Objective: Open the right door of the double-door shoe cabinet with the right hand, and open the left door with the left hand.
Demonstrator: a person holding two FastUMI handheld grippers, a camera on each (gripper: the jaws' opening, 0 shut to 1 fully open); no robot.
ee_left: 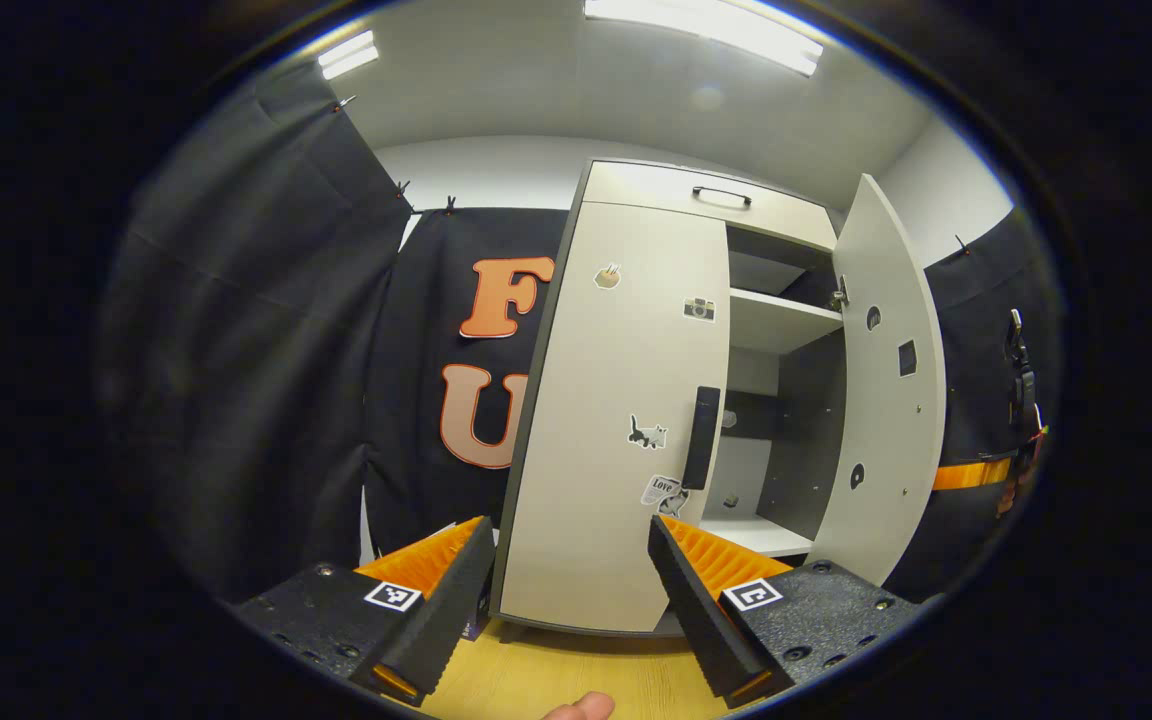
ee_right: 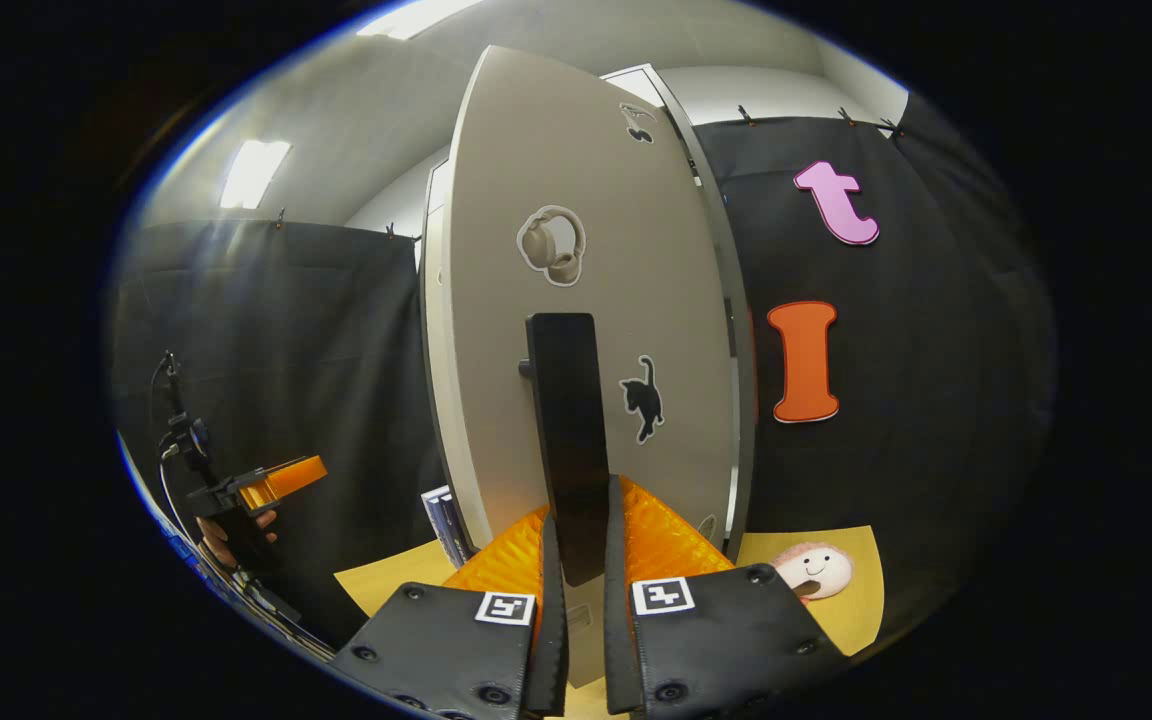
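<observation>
The shoe cabinet stands on the wooden floor against the booth wall. Its right door is swung outward, exposing the shelves inside. Its left door lies flush with the cabinet front and is not yet opened.

Right gripper: the fingers are clamped together on the right door's handle, a dark vertical bar, gripping it near its lower end.

Left gripper: the fingers stand wide apart and hold nothing. It is off the cabinet, facing the left door.

Governing relation: the left door handle is a dark bar with its long axis vertical, mounted at the door's inner edge beside the open compartment. From the left gripper it lies ahead, above, and toward the gripper's right finger. The left gripper is the nearer tool, and the one the task assigns.

Judgement: the right-door step appears done. The next move calls for advancing the left gripper up and right so the fingers straddle the handle across its narrow width.
</observation>
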